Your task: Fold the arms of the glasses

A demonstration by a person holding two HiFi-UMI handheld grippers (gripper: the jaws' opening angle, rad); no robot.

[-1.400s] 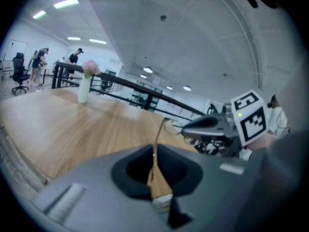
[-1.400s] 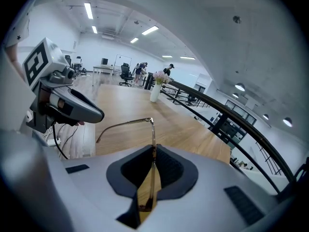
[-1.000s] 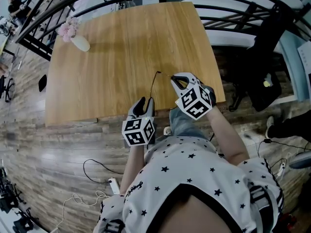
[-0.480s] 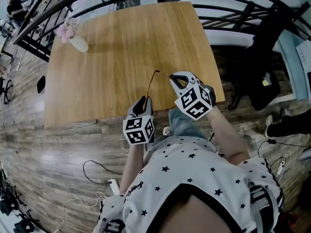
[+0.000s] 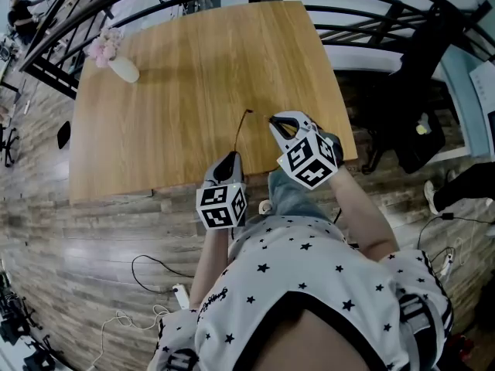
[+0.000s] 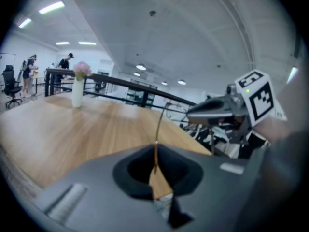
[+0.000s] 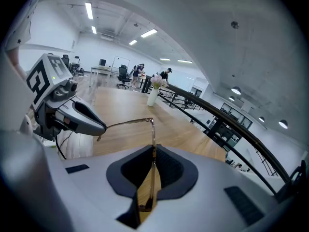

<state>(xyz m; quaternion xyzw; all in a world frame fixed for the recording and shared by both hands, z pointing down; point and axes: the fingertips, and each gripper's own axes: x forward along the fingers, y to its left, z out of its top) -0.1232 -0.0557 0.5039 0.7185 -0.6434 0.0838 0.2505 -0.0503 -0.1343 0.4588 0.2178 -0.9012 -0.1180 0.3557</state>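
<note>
Two grippers: you hold both at the near edge of the wooden table (image 5: 193,68), tips near each other.
Left gripper (image 5: 230,159): its jaws have just been closing and now pinch the end of the thin arm of the glasses (image 5: 243,130).
Right gripper (image 5: 275,122): jaws clamped on the thin gold frame.
Glasses: strung between your two sets of fingertips, arm unfolded.
Flower vase (image 5: 124,66): well beyond both tips, far left.
</note>
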